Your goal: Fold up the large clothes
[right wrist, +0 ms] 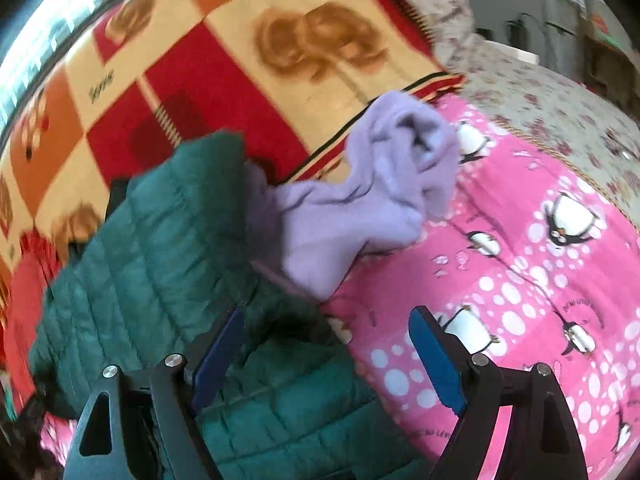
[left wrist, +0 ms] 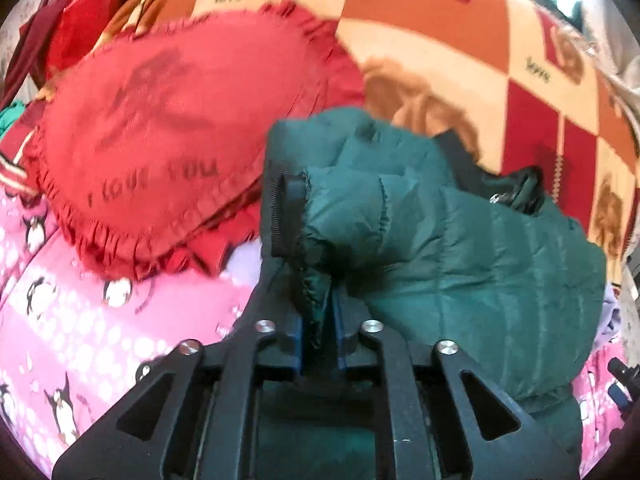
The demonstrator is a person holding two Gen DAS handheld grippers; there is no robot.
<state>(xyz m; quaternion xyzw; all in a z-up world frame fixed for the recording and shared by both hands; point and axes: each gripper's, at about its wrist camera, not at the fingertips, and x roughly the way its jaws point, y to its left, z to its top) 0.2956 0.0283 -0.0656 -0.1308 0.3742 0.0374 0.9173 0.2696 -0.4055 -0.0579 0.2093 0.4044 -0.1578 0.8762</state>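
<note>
Left wrist view: looks forward along the left gripper at frame bottom, close over the green quilted jacket, heart cushion upper left. Right wrist view: looks along the right gripper, close, lilac garment at centre. Both share the jacket, pink penguin blanket and checked blanket.
</note>
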